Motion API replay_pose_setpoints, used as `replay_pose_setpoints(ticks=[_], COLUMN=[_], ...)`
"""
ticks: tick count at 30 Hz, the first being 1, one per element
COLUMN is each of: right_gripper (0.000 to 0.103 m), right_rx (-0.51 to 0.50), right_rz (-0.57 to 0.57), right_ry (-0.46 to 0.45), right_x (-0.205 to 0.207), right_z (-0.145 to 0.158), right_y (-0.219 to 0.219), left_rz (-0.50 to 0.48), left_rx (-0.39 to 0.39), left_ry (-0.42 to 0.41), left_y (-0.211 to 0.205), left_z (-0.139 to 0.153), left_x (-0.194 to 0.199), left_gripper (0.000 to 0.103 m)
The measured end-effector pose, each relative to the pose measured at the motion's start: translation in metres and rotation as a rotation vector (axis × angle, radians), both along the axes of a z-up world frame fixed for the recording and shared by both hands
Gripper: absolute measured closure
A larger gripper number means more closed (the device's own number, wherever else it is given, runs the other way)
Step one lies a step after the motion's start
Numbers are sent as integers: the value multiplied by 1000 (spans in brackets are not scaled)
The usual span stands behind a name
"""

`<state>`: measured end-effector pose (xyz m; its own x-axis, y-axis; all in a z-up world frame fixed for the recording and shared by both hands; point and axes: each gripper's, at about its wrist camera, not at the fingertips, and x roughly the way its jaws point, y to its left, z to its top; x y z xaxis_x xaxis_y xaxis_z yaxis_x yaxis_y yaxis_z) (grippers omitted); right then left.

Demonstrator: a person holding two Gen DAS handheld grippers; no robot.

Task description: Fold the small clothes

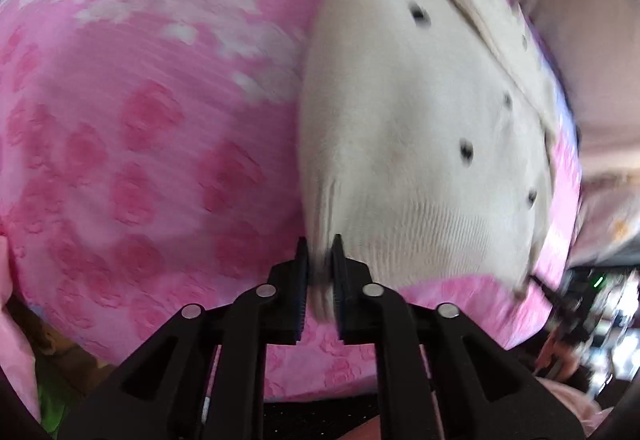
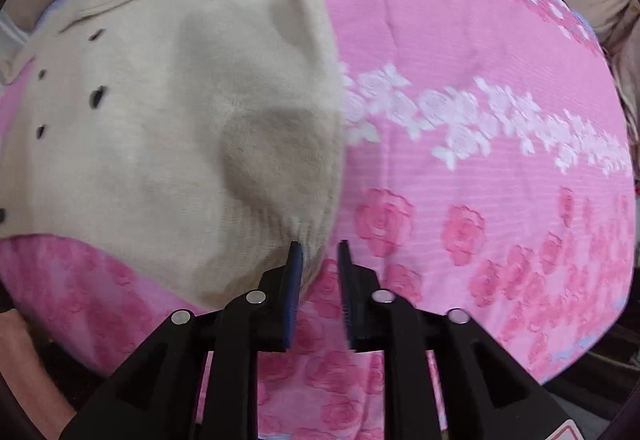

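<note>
L gripper (image 1: 320, 264) pinches sweater (image 1: 420, 119) hem corner tight; R gripper (image 2: 318, 268) narrow, hem only at its left finger. R could miss, fold skews on bed (image 2: 480, 159).

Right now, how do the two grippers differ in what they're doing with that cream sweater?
The left gripper has the cream sweater hem pinched between its pads; the right gripper has a visible gap, with the hem touching only its left pad. The left sits at the sweater's left corner, the right at its right corner. Both are black, point down and hover over the pink floral bedspread.
</note>
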<state>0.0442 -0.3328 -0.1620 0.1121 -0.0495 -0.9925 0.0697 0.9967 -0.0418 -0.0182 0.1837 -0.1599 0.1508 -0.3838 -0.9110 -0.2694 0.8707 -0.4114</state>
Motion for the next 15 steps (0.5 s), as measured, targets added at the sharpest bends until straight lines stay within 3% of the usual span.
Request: replay_pose_setpoints(ticks=[1,2,4,5,8,9,11,15], right_gripper=[79,73,67,65,60,56,53,51], right_rx=[13,18,44,52,84,92,127,137], right_rz=[-52,-83,-106,-99,-26,-9,40,132], right_ry=[-48,-92,-187,-221,-285,-296,-300,-263], right_x=[6,12,34,47,82,70,86,87], right_z=[12,24,52,61,87,98,104,103], right_y=[-2,-2,8,18,60,66,103,163], left_rz=[38,78,188,259,407,447,540,571], left_rx=[-26,-35,-5,4,2,2,72,195], left_ry=[-28,-61,-141,-192,-223,-230,-220,-199], left_y=[10,20,47,64,113,128,161,212], left_z=[10,20,40,49,55,54,48,28], left_x=[2,9,26,38,80,90,131,195], left_gripper=[87,61,27,27,26,25,23,23])
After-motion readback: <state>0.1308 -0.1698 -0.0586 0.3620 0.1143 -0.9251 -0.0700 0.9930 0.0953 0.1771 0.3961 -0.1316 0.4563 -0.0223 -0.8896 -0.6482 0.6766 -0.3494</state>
